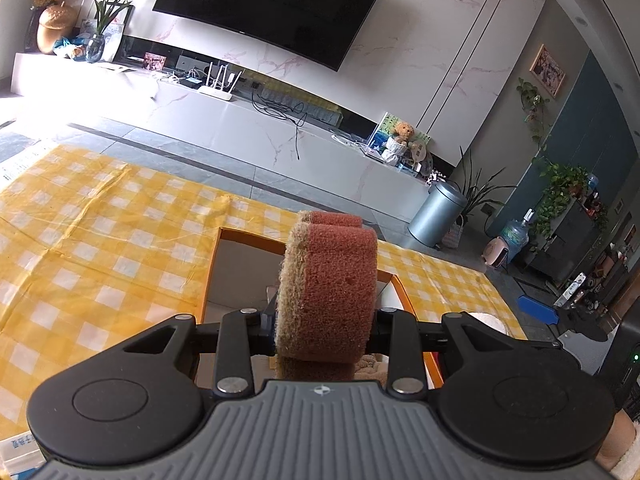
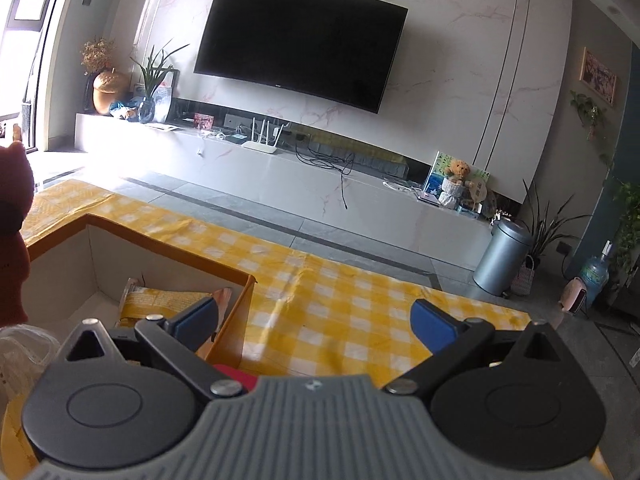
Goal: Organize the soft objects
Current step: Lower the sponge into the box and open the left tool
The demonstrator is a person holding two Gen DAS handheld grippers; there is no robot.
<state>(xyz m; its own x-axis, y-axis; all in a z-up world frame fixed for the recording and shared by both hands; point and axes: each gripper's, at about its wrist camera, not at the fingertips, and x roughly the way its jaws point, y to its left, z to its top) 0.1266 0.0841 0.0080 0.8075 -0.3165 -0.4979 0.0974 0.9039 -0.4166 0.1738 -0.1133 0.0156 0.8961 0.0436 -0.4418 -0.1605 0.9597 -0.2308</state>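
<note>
Sponge [image 1: 332,292]: rust-red foam with a tan scouring layer on its left face, bent double so two rounded ends show at the top. Pinched upright between the jaws of the left claw [image 1: 326,330], which stand partly closed and press on both its sides. It hangs over the open orange-rimmed box [image 1: 210,276], above the box's pale interior.

Box sits on the table [image 1: 80,240], covered in a yellow-and-white check cloth. In the right wrist view the same box [image 2: 60,240] lies at lower left; a yellow printed packet [image 2: 168,300] rests inside near its right wall (print too small to read).

Right claw [image 2: 316,320]: blue pads spread wide, nothing between them, check cloth visible through the gap. Its left pad sits over the box's corner.

Beyond the table: grey tiled floor, a long white TV cabinet [image 2: 280,176], a dark wall-mounted television [image 2: 300,40], a silver bin [image 2: 502,258] at right.
</note>
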